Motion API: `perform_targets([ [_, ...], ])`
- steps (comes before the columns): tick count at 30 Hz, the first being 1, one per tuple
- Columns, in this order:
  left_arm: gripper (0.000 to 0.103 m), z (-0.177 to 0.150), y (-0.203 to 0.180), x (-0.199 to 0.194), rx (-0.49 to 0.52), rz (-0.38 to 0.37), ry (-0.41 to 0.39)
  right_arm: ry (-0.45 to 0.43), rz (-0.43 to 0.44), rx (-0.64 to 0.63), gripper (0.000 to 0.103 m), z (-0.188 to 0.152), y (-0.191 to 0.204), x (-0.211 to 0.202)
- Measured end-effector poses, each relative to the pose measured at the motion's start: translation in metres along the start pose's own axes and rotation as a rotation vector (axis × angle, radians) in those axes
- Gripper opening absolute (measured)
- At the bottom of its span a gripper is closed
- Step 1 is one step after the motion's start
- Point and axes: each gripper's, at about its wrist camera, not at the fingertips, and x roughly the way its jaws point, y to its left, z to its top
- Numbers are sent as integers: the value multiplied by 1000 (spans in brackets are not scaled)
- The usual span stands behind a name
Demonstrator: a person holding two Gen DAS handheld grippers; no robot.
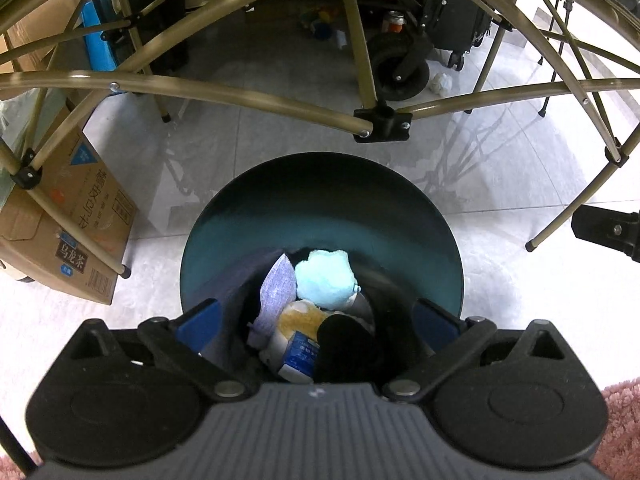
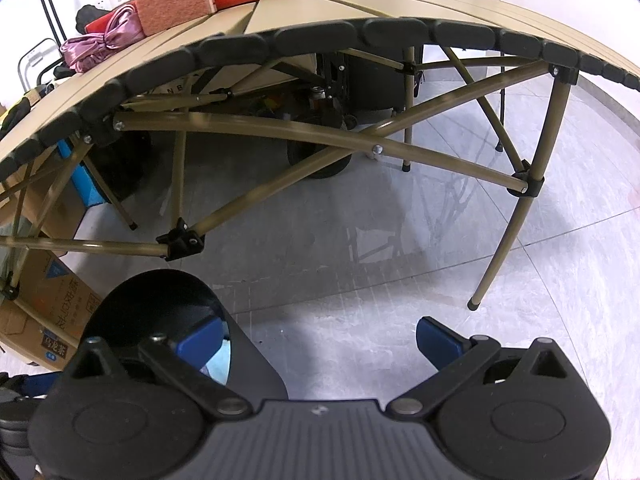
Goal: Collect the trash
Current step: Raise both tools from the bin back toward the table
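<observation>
Pale grey marbled floor tiles [image 2: 400, 280] gleam under bright light, mirroring the crossed bronze legs of a folding table [image 2: 360, 12] that fills the view from nine to three o'clock. Cardboard boxes [image 1: 68, 216] sit at nine o'clock, and a pink rug [image 1: 620, 432] edges in at five.

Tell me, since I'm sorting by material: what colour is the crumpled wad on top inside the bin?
Light blue: the crumpled wad shows best in the left wrist view.
</observation>
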Motion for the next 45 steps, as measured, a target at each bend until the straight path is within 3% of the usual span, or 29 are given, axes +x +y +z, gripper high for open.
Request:
perform_targets([
  [20, 103, 2, 2, -27, 23, -5, -101, -19, 0, -13, 103, -1, 0, -5],
  [31, 103, 2, 8, -61, 33, -17, -194, -99, 40, -69, 103, -1, 10, -25],
  [37, 103, 1, 14, -87, 34, 0, -287, -155, 98, -117, 103, -5, 20, -46],
  [45, 103, 10, 38, -127, -31, -6, -408, -275, 241, -172, 103, -9, 38, -85],
])
